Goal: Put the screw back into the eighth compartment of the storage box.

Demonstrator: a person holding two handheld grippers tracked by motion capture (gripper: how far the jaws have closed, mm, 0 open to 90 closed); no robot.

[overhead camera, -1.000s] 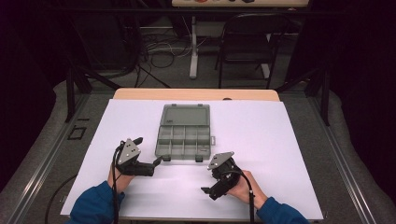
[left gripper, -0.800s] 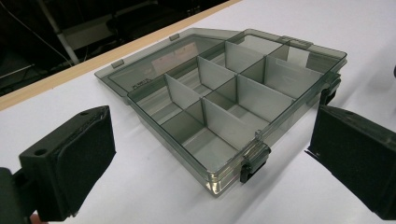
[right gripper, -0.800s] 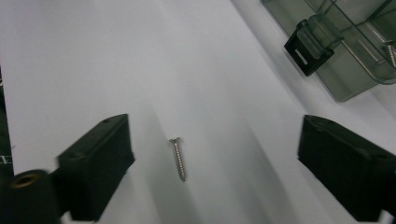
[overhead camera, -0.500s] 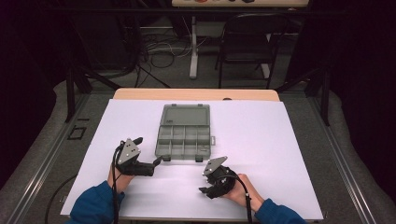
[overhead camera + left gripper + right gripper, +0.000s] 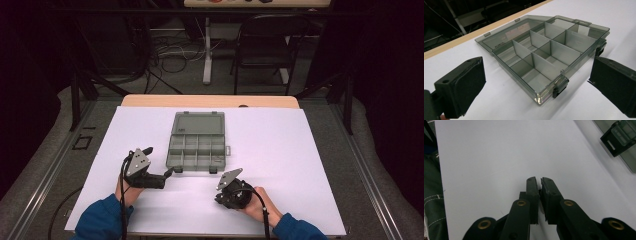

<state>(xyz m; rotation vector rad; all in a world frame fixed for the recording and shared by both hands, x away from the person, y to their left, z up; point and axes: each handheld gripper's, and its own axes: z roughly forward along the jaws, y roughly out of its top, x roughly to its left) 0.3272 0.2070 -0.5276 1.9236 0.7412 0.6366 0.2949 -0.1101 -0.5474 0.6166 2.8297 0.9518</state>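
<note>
Open box (image 5: 196,143) at table (image 5: 300,150) centre. Left gripper (image 5: 169,173) at its 7 o'clock, jaws wide. Right gripper (image 5: 218,199) at 5 o'clock, jaws just closing, nothing between.

Wide-apart tongs (image 5: 534,82) frame the open compartment box (image 5: 544,57) on the white table (image 5: 499,100).

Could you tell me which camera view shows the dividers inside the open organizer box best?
The left gripper view: the organizer box lies close, between open jaws, each divider wall distinct. The high view shows the whole box small, its compartments as a faint grid. The right gripper view catches just one corner with a black latch.
</note>
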